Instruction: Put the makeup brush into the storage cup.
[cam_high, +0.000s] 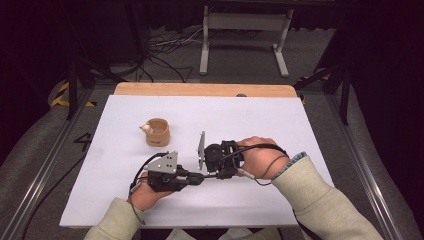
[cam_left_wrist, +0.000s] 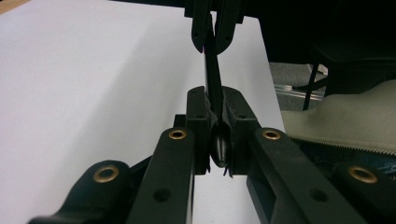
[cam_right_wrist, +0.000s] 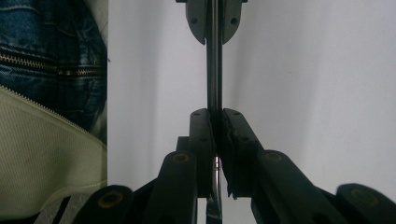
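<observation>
Pen-like black rod (cam_left_wrist: 214, 77) is hanging level just above the white desk (cam_high: 260, 125), stretched between my two claws near the front edge. I am pinching one end with the left claw (cam_high: 199, 177) and the other with the right claw (cam_high: 210, 175), both pressed tight on it, tips facing each other. Well apart, a small wooden cup (cam_high: 158, 132) is sitting toward the far left.

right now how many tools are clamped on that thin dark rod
2: the left tool grips one end of the thin dark rod, the right tool the other end, above the white table.
</observation>
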